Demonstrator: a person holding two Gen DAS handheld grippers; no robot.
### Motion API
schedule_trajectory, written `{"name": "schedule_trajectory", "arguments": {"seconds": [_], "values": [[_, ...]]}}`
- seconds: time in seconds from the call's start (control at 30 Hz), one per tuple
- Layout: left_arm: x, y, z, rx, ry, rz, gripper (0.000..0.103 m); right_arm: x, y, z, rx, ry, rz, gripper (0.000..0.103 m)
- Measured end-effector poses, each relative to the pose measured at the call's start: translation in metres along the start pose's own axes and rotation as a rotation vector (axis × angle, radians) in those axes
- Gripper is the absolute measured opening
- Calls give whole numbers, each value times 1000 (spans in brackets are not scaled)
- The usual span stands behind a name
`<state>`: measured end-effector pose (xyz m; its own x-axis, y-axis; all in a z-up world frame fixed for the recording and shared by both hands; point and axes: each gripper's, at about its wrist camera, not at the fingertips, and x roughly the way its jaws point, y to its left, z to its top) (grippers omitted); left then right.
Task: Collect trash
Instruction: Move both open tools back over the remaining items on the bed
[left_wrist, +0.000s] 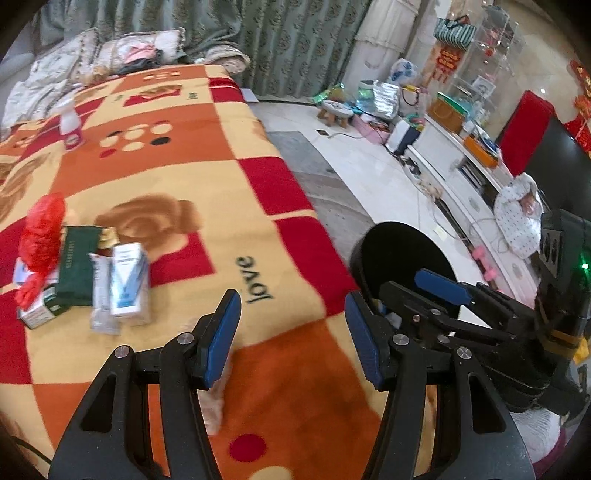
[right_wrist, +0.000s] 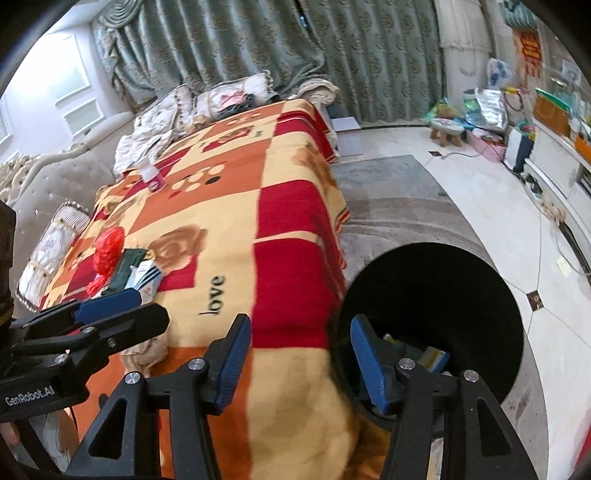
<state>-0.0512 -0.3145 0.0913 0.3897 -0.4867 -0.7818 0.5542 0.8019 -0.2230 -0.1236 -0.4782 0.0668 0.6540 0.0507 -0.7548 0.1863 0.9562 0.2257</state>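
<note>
Two empty, parted grippers, left (left_wrist: 291, 336) and right (right_wrist: 301, 363), above checked blanket (left_wrist: 207, 177), beside black bin (right_wrist: 436, 291).

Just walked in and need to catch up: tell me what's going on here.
A person is clearing trash off a blanket-covered sofa using a handheld gripper in each hand. Both the left gripper and right gripper are open and hold nothing. A black bin stands on the floor beside the sofa with a few packages already inside. A pile of boxes and wrappers with a red plastic bag still lies on the blanket, and a small white bottle stands farther back.
</note>
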Motion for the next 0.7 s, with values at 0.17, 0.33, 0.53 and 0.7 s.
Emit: {"name": "schedule_trajectory", "arguments": {"seconds": [0.17, 0.33, 0.53, 0.7], "values": [[-12, 24, -5, -21, -40, 53, 57, 2, 21, 2, -25, -12, 16, 56], [-24, 50, -11, -52, -67, 92, 57, 6, 46, 4, -67, -19, 22, 58], [-37, 78, -21, -50, -103, 158, 57, 14, 71, 5, -107, -12, 47, 59], [-43, 103, -30, -75, -106, 198, 57, 19, 90, 5, -135, -4, 70, 62]]}}
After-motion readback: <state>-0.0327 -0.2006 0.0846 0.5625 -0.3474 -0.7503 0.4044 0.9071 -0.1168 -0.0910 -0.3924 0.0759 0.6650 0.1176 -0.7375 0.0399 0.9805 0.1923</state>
